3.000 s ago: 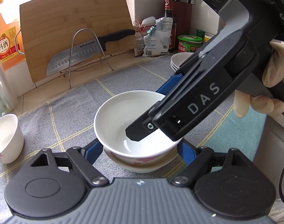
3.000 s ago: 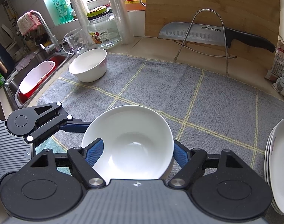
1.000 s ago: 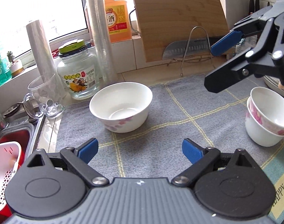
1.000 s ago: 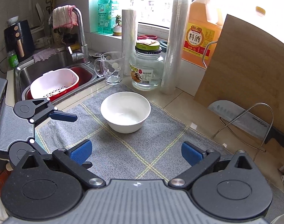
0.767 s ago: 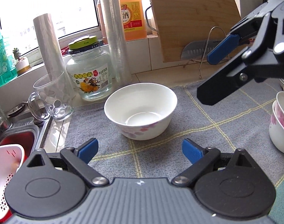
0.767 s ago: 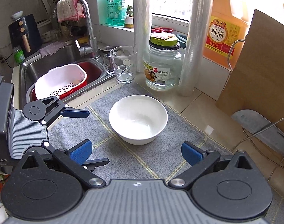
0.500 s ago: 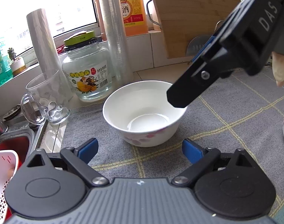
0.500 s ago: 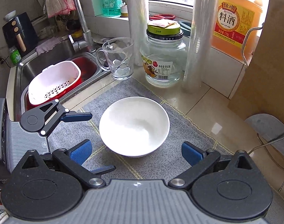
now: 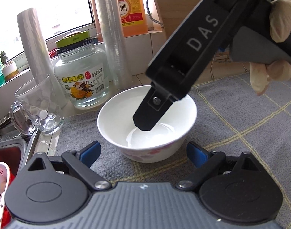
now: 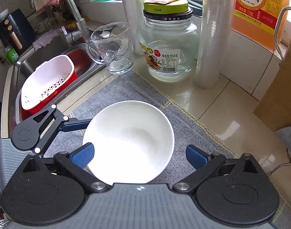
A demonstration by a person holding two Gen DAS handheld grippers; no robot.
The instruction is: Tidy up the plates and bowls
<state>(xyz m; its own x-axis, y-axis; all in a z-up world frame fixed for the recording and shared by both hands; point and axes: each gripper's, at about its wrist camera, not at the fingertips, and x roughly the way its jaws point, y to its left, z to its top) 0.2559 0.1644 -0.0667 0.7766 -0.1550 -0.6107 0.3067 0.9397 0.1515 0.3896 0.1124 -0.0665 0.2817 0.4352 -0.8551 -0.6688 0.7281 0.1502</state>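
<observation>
A white bowl (image 9: 147, 126) with pink flowers on its outside stands upright on the grey checked mat (image 9: 241, 118). My left gripper (image 9: 144, 152) is open, its blue pads level with the bowl's near side and apart from it. My right gripper (image 10: 139, 156) hangs open above the bowl (image 10: 130, 141), pointing steeply down. In the left wrist view one of its fingers (image 9: 145, 118) reaches inside the bowl's rim; the other is hidden. The right wrist view shows a left gripper finger (image 10: 76, 123) beside the bowl's left edge. A gloved hand (image 9: 279, 28) holds the right gripper.
Behind the bowl stand a glass mug (image 9: 36, 110), a glass jar (image 9: 82, 76), two rolls of plastic film (image 10: 212, 38) and an orange jug (image 9: 132, 9). To the left is the sink (image 10: 30, 64), holding a white colander (image 10: 48, 82). A cutting board (image 10: 283, 95) leans at the right.
Both grippers have closed in on the lone bowl. The right one swung in from the right and tilted down until its finger is inside the rim. The left one came nearer.
</observation>
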